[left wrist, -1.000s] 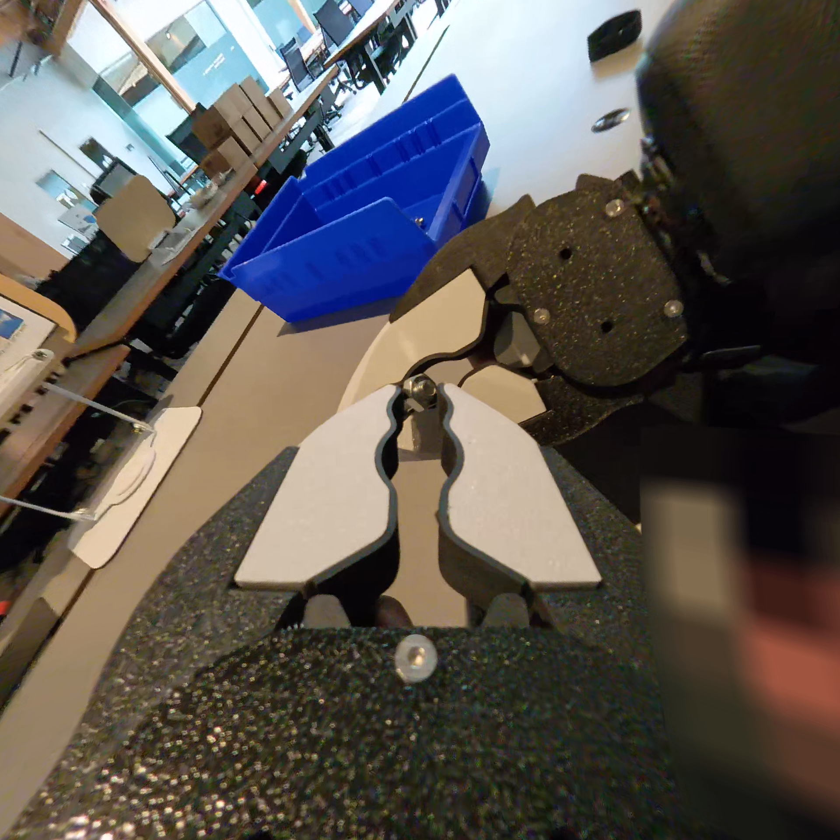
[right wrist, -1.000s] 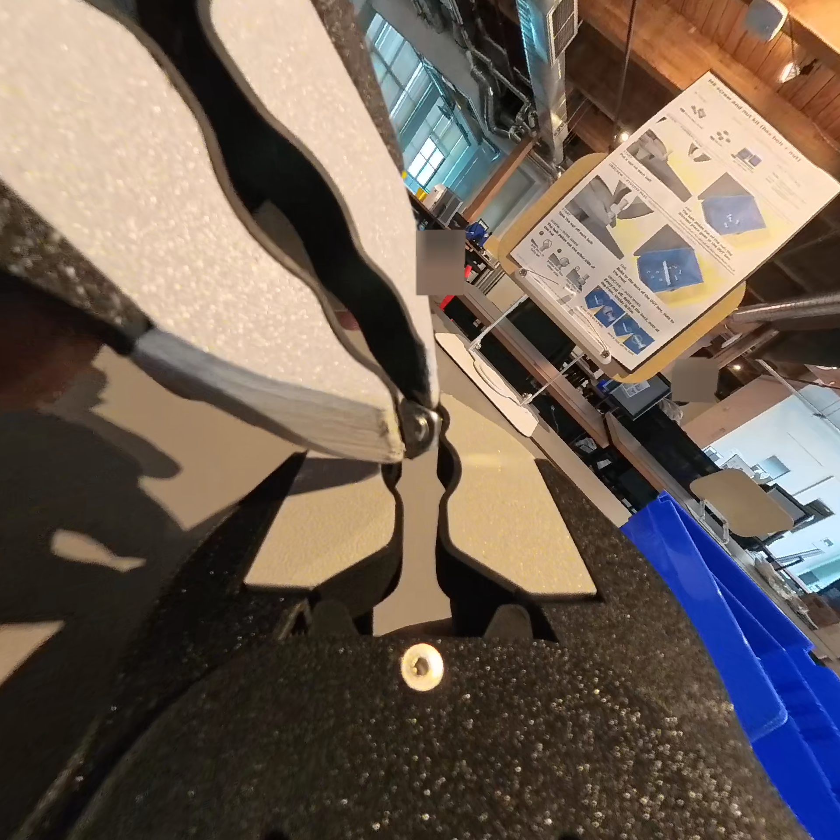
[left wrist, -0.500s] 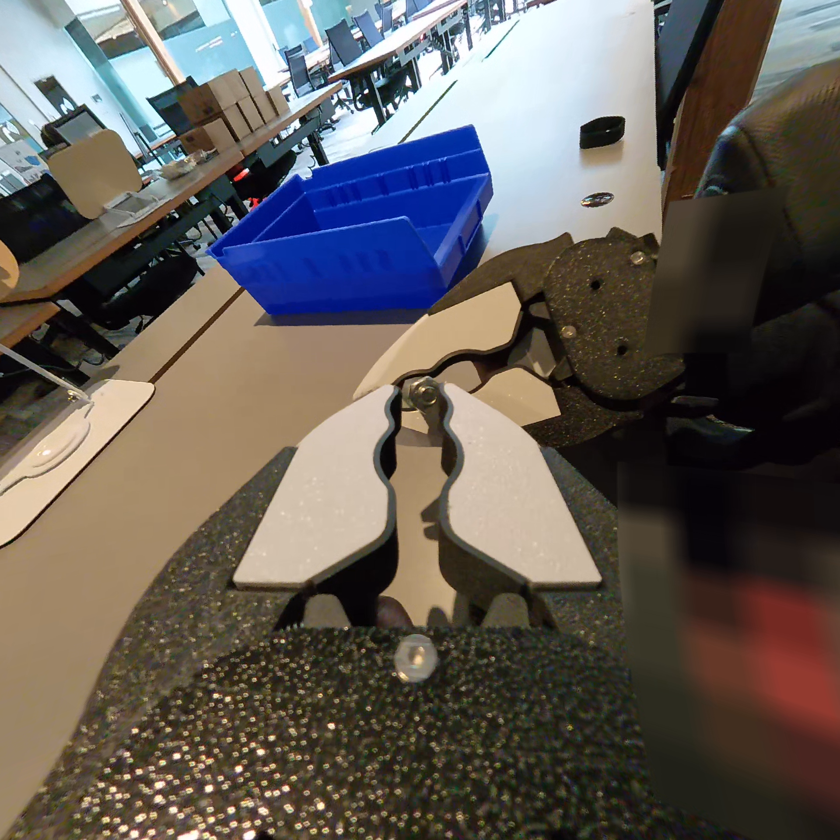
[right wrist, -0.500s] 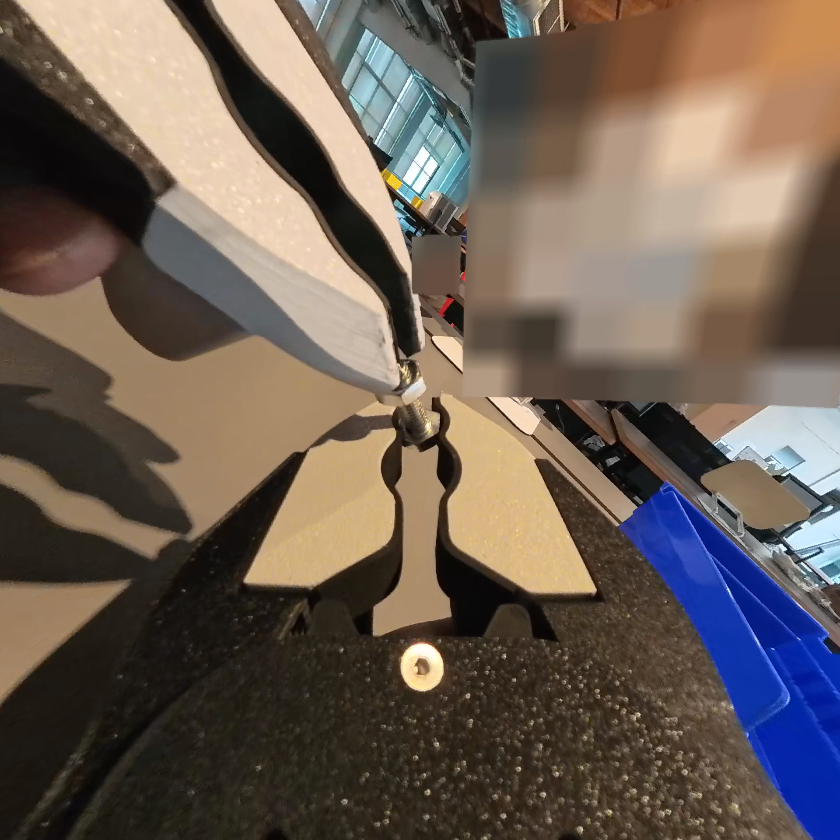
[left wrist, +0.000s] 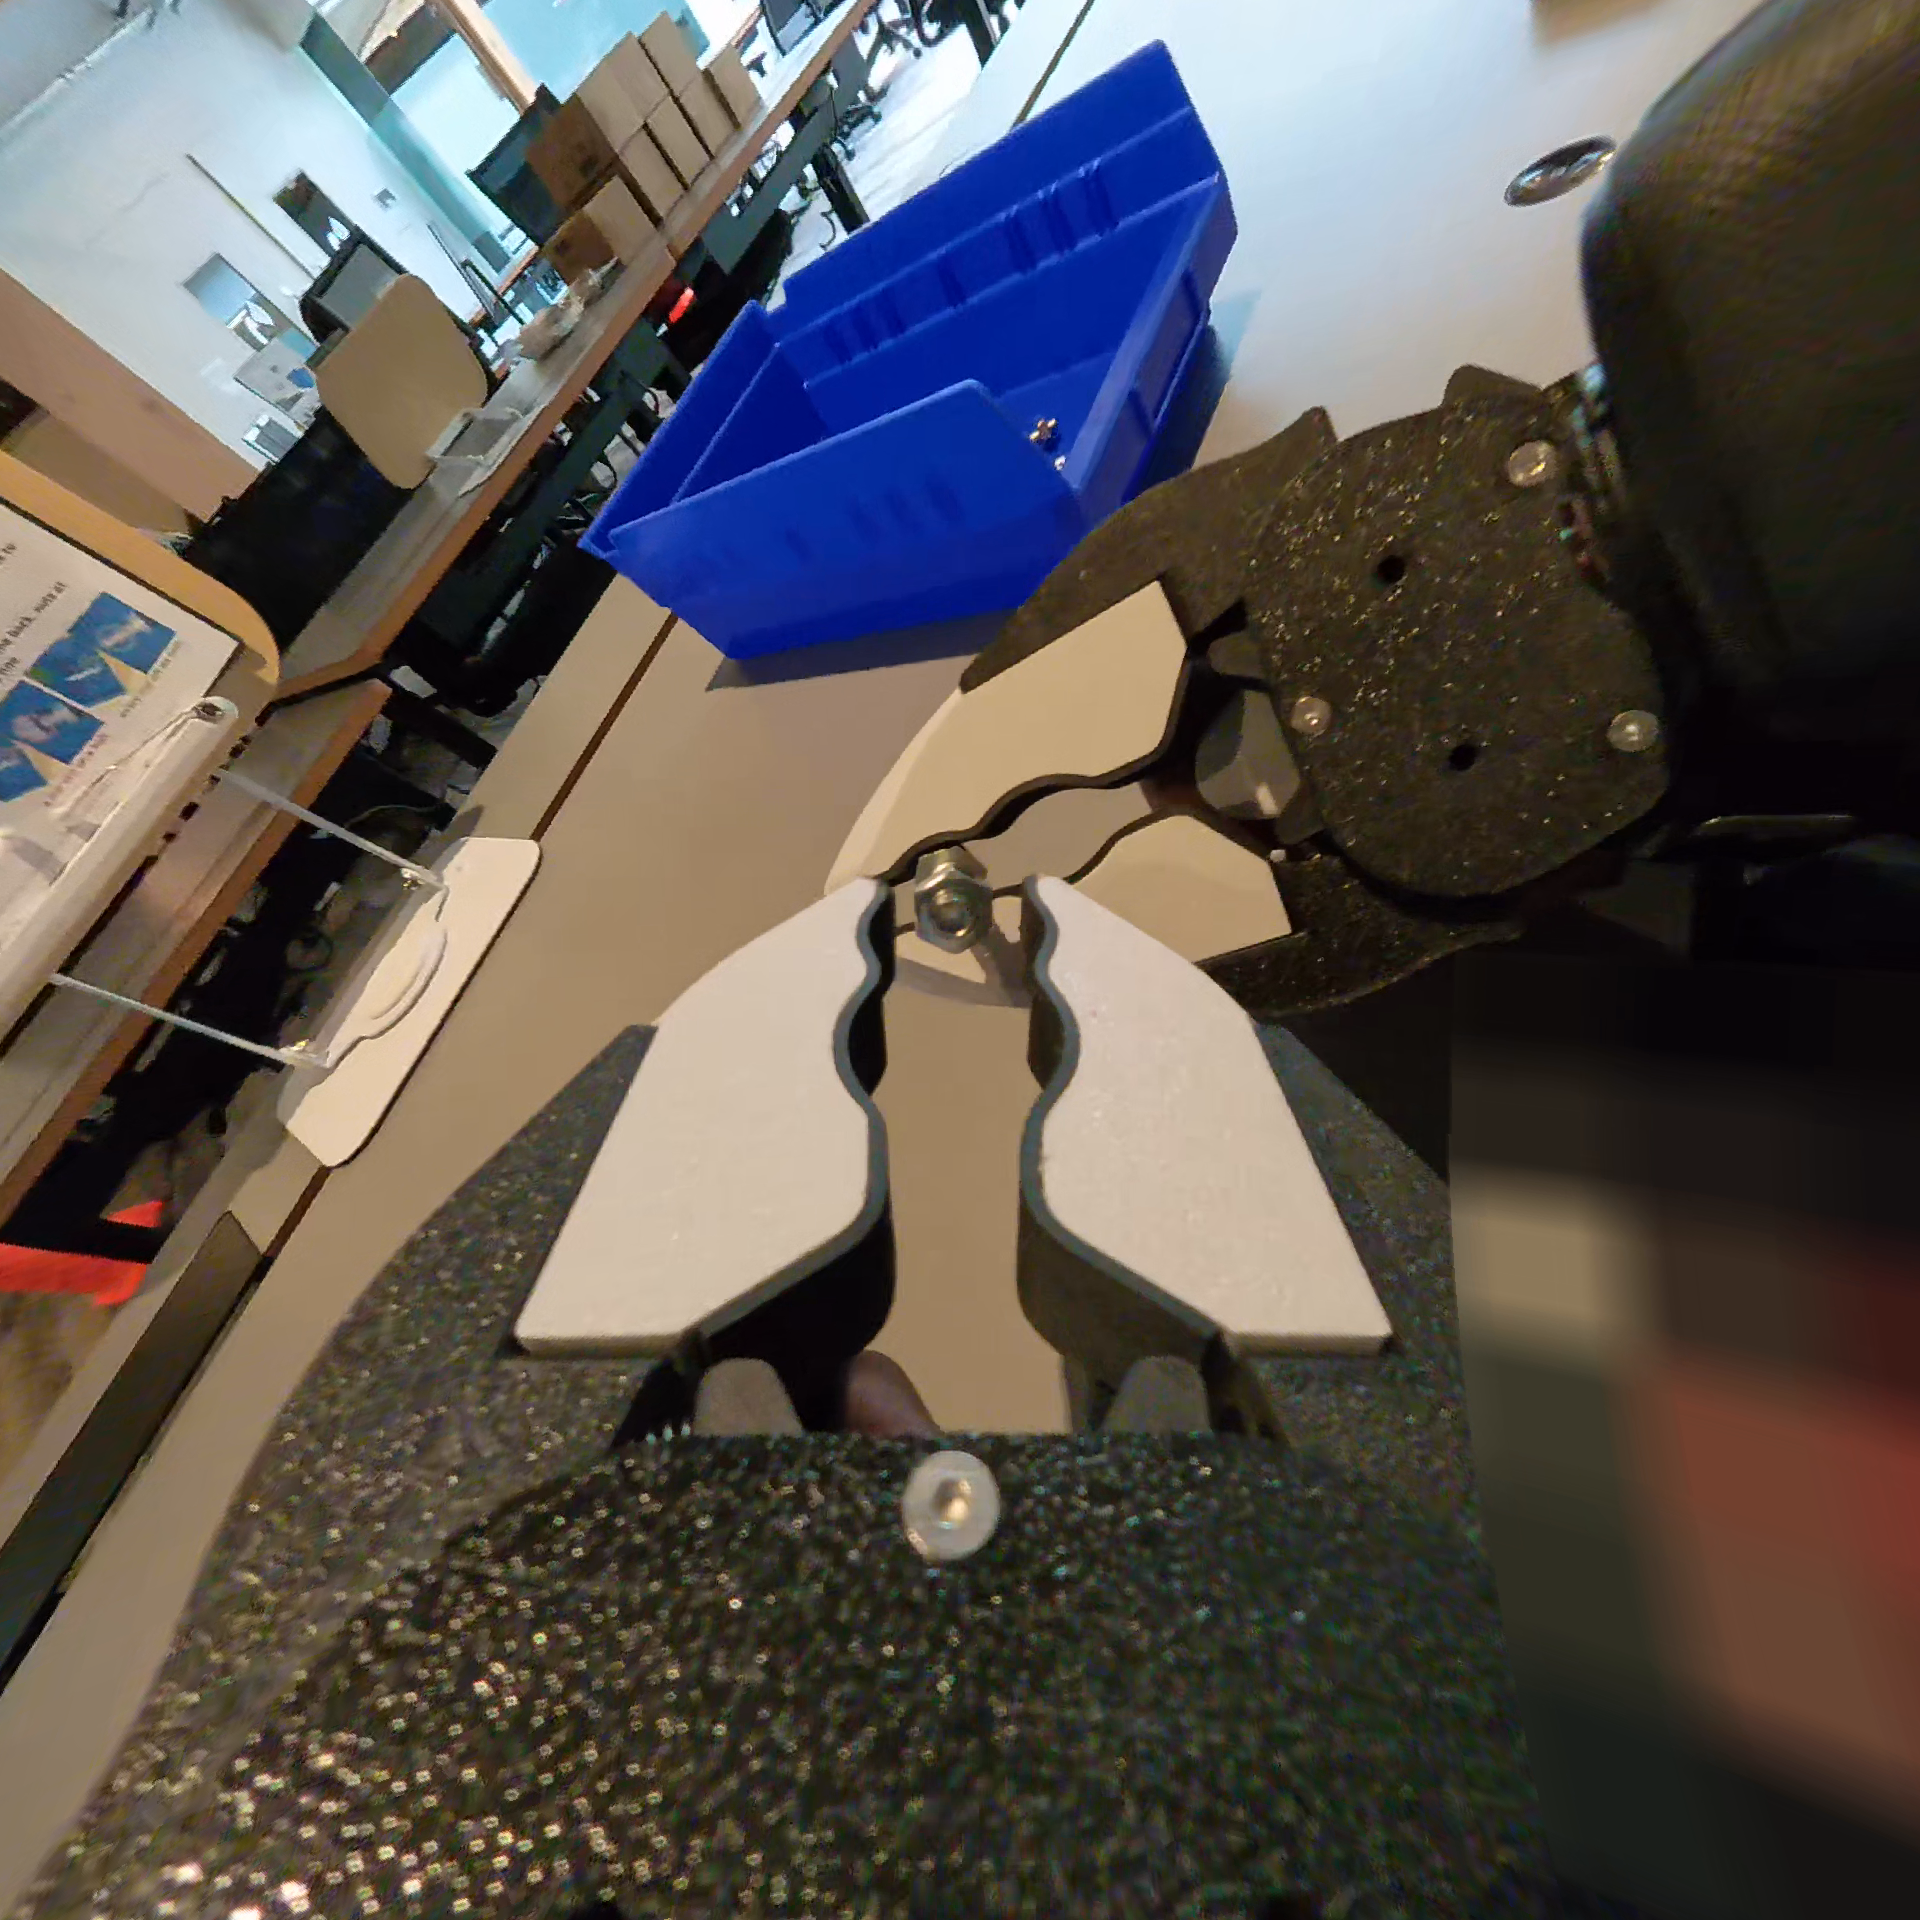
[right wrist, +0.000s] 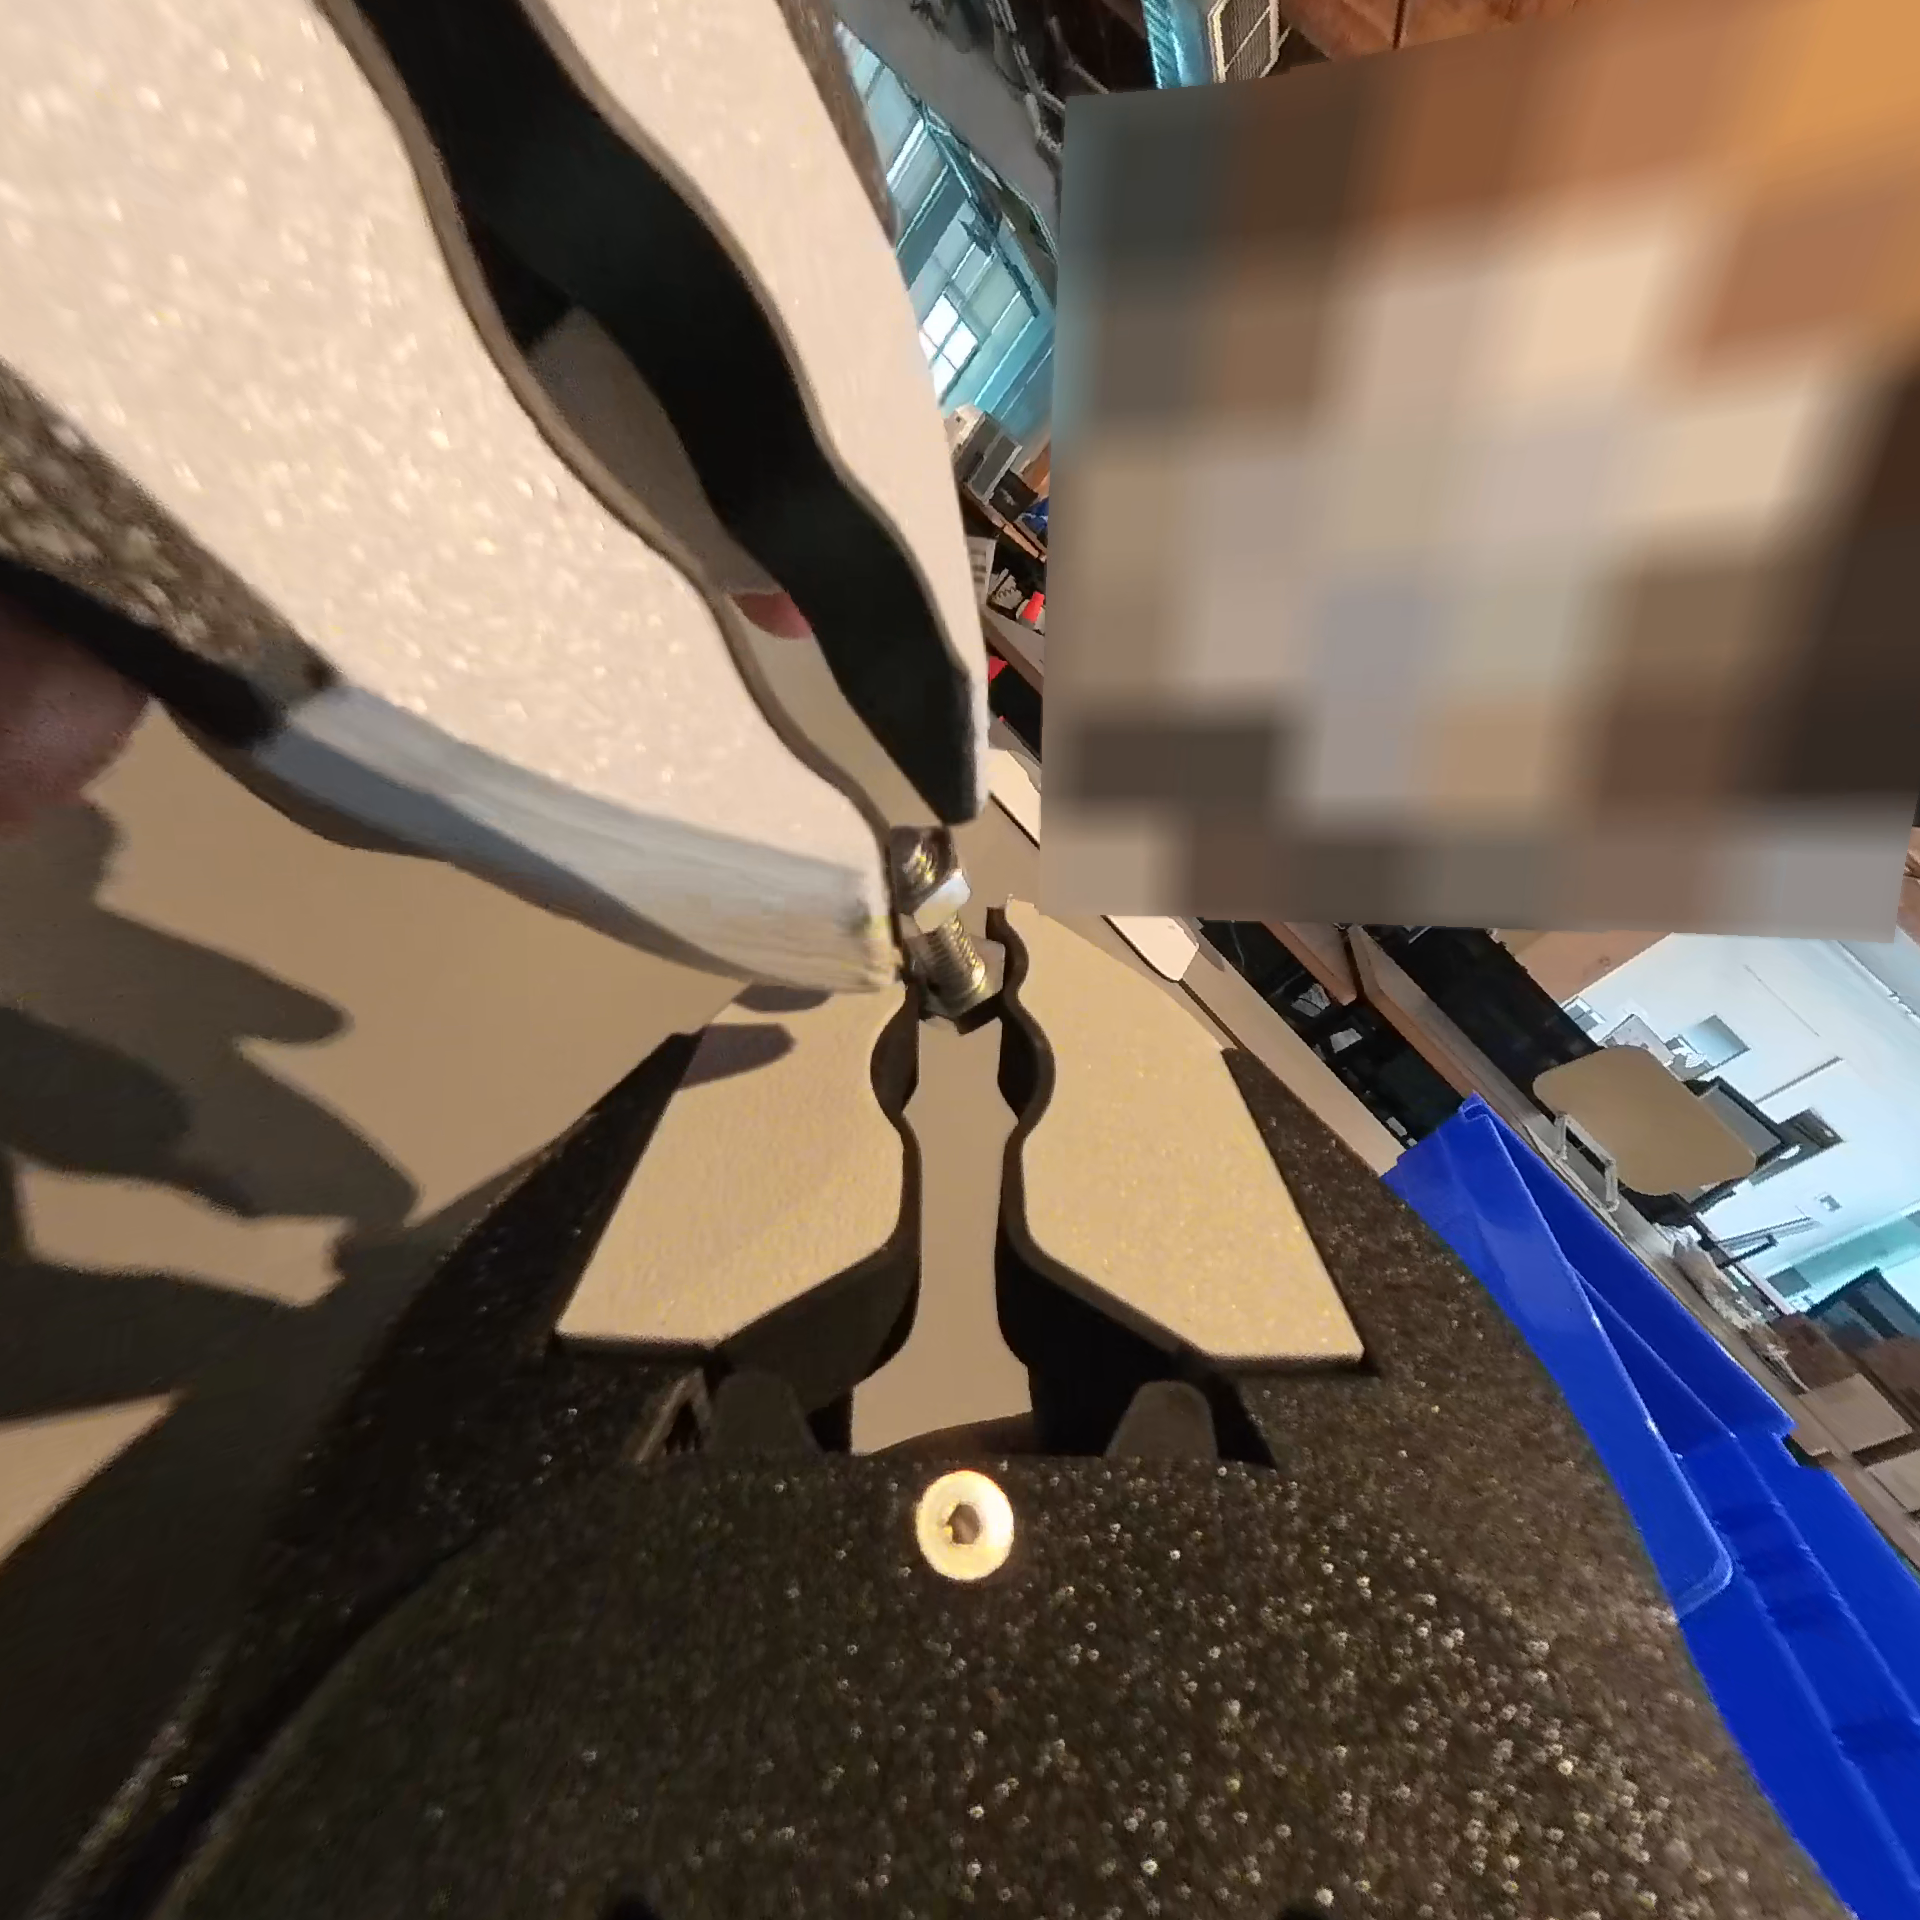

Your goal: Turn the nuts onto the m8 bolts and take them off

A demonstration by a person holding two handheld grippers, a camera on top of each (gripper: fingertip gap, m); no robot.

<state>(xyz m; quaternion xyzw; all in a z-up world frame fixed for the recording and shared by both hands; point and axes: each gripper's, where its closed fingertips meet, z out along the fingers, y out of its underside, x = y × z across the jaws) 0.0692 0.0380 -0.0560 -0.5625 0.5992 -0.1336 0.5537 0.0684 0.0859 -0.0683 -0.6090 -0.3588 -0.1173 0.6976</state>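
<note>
A steel bolt with a nut on its thread is held above the grey table. My right gripper is shut on the bolt's hex end nearest it. In the left wrist view it comes in from the upper right. My left gripper is open, with its fingers standing around the nut and a gap showing on the right side. In the right wrist view it reaches in from the upper left. I cannot tell which end is the bolt's head.
A blue divided bin with a few fasteners inside stands on the table beyond the grippers, and at the right in the right wrist view. A printed sheet on a clear stand with a white base is at the left. A round table grommet lies far back. Spacing between my two grippers at the tips: around 5 cm.
My left gripper rolled one way and back again, and its fingers have spread apart off the nut. My right gripper stays shut on the bolt.
</note>
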